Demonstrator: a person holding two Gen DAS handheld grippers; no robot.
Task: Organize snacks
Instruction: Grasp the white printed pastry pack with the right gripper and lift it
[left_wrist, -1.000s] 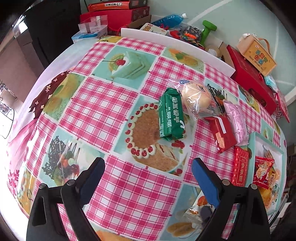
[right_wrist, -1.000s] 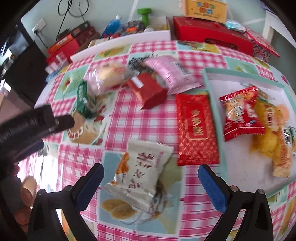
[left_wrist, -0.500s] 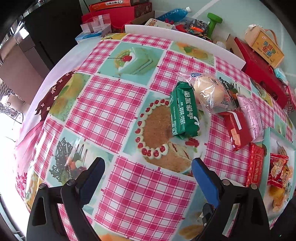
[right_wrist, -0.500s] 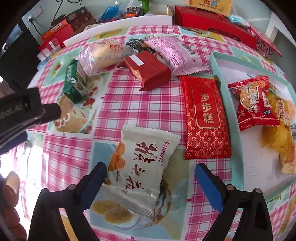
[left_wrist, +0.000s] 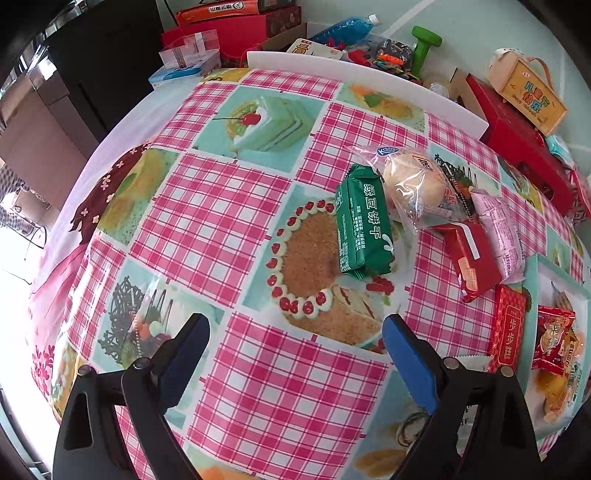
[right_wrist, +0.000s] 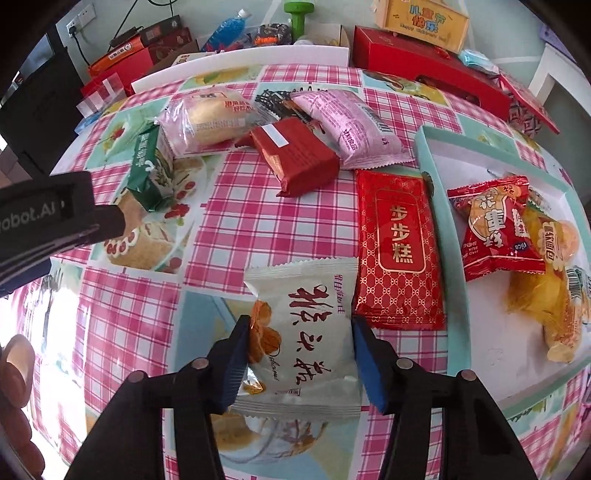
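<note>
My right gripper (right_wrist: 301, 325) has its two blue fingers against both sides of a white snack packet (right_wrist: 306, 325) that lies on the checked tablecloth. To its right lie a flat red packet (right_wrist: 397, 251) and a mint-rimmed white tray (right_wrist: 436, 173) holding a red snack bag (right_wrist: 495, 229) and yellow snacks (right_wrist: 543, 291). Further back lie a dark red packet (right_wrist: 295, 155), a pink packet (right_wrist: 351, 125), a bagged bun (right_wrist: 210, 118) and a green biscuit pack (right_wrist: 151, 170). My left gripper (left_wrist: 295, 325) is open and empty above the cloth, short of the green pack (left_wrist: 364, 225).
Red gift boxes (right_wrist: 424, 66), a yellow carton (right_wrist: 421, 18), a green dumbbell (right_wrist: 297, 14), a blue bottle (right_wrist: 227, 29) and other clutter stand behind the table's white back edge (right_wrist: 240, 62). The table falls away at the left (left_wrist: 74, 221).
My right gripper moved down and forward onto the white packet and its fingers closed in on it. My left gripper drew back slightly and stayed open.
</note>
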